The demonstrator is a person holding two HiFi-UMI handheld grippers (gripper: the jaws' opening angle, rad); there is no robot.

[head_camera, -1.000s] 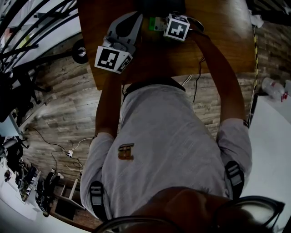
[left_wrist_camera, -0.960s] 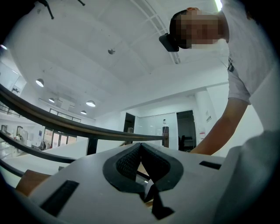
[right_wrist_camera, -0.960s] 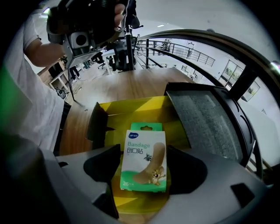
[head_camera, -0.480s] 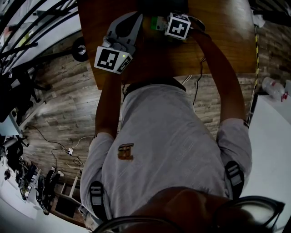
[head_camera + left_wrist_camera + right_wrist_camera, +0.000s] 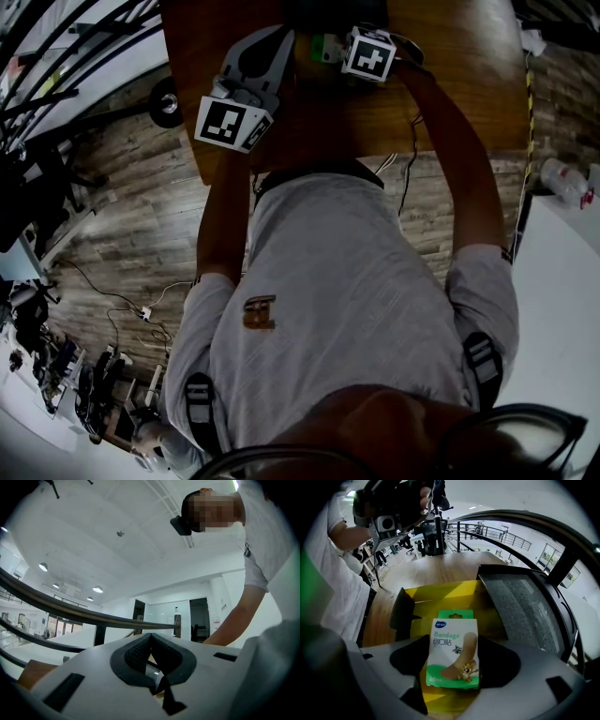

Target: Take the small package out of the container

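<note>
Clamping bandage package (image 5: 453,652), right gripper (image 5: 453,667)

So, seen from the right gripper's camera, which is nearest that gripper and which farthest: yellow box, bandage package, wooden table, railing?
1. Bandage package: between the jaws, centre.
2. Yellow box: open, just behind the package.
3. Wooden table: stretching beyond the box.
4. Railing: far background, upper right.

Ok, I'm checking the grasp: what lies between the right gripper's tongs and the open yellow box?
The small bandage package, clamped by the tongs of the right gripper, stands in front of the yellow box; the right gripper view shows it.
</note>
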